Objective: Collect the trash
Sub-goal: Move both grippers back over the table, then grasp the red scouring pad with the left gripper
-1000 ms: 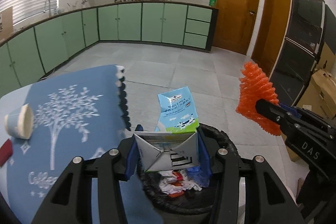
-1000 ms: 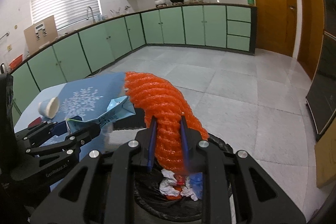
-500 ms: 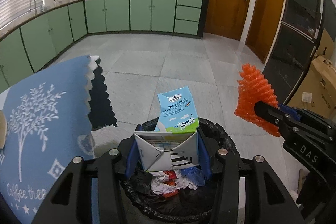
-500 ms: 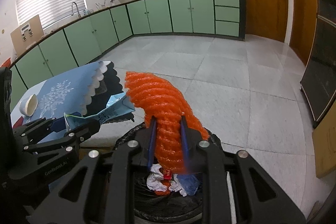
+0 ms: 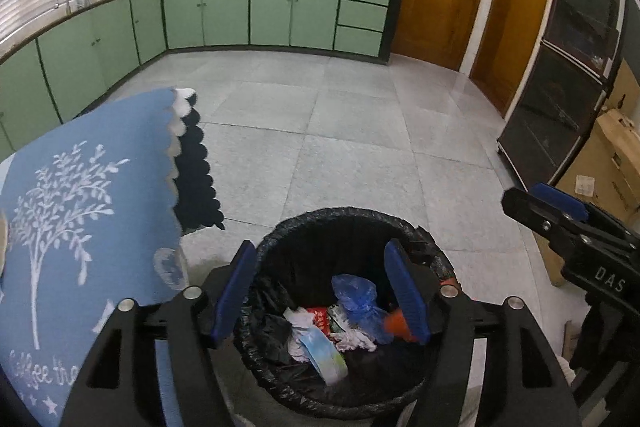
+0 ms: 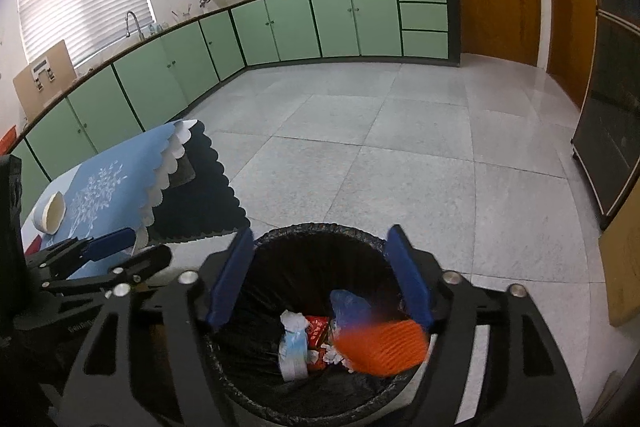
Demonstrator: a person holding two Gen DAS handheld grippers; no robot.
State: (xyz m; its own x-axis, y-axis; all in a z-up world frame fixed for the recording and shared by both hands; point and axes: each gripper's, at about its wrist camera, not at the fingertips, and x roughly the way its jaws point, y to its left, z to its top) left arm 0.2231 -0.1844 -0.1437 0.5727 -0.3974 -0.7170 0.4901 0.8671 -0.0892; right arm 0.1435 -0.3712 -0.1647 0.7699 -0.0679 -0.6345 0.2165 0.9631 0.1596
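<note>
Kitchen floor (image 5: 360,115), lined trash bin (image 5: 344,223), tablecloth (image 5: 80,187)

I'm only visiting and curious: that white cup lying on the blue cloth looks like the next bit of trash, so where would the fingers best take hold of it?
Probably across its side wall. The paper cup lies tipped on the blue tablecloth with its open mouth turned toward the camera, so its round wall is exposed. Coming down from above, one finger on each side near the rim, seems easiest for the left gripper, which is open and closest.
</note>
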